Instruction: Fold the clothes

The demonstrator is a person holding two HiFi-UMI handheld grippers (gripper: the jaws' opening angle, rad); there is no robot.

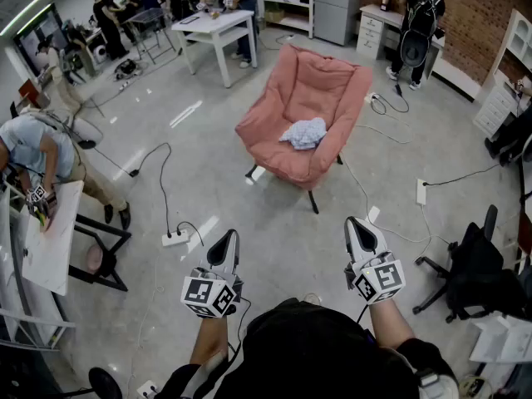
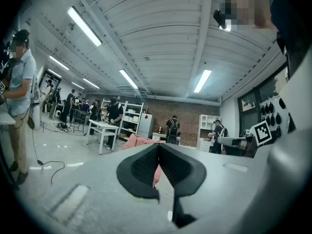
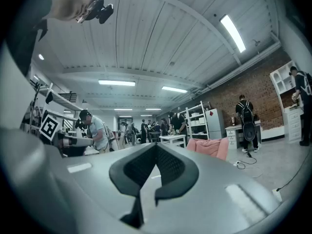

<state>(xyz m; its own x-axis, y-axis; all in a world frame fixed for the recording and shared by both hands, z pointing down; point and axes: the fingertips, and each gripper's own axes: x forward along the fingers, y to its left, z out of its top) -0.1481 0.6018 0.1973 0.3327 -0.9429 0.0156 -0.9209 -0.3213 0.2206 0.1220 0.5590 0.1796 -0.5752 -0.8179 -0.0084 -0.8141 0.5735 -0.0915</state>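
The left hand-held gripper (image 1: 225, 241) and the right hand-held gripper (image 1: 359, 228) are pointing level, side by side above the grey floor (image 1: 287, 243). Each is keeping its jaws pressed fully together, with nothing between them. A white power strip (image 1: 174, 238) is lying on the floor just to the left of the left hand-held gripper. Ahead of both and well apart from them, a pink chair (image 1: 312, 90) is standing, roughly between the lines along which the two are pointing. A crumpled pale-blue garment (image 1: 304, 132) is lying on its seat. Further off, a white table (image 1: 218, 25) is standing ahead to the left, and a person wearing a backpack (image 1: 418, 19) is standing ahead to the right by the brick wall (image 1: 478, 15).
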